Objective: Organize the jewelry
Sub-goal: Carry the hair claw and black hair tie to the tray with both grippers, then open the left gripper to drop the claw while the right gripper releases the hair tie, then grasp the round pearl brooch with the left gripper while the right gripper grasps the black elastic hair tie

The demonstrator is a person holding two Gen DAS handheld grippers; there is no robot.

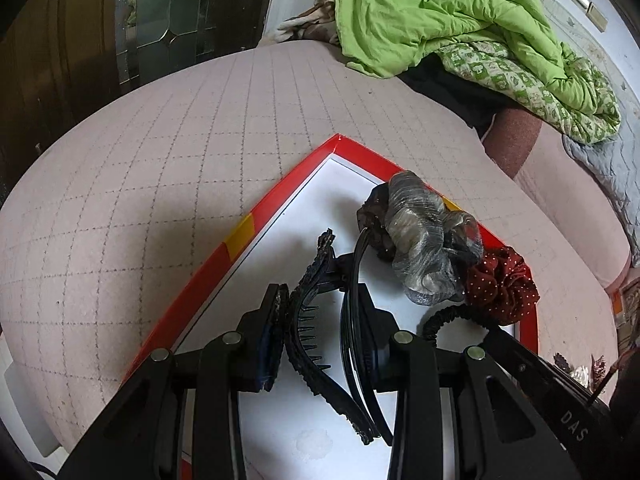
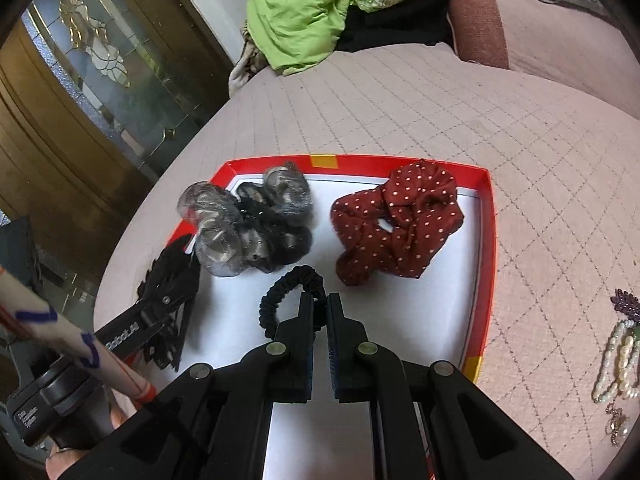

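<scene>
A red-rimmed tray [image 2: 486,240] with a white floor lies on the pink quilted bed. In it sit a grey-black organza scrunchie [image 2: 248,224], a dark red polka-dot scrunchie [image 2: 400,220] and a thin black elastic hair tie [image 2: 280,296]. My right gripper [image 2: 320,300] is shut on the black hair tie over the tray. My left gripper [image 1: 320,296] stands open over the tray's left part, with black toothed headbands [image 1: 308,320] between its fingers. The left gripper [image 2: 168,292] also shows in the right wrist view. The scrunchies [image 1: 424,240] show in the left wrist view too.
A pearl necklace [image 2: 618,364] and a dark beaded ornament [image 2: 626,304] lie on the quilt right of the tray. A green blanket [image 1: 460,28] is heaped at the bed's far end. A wooden glass-panelled door [image 2: 88,80] stands to the left.
</scene>
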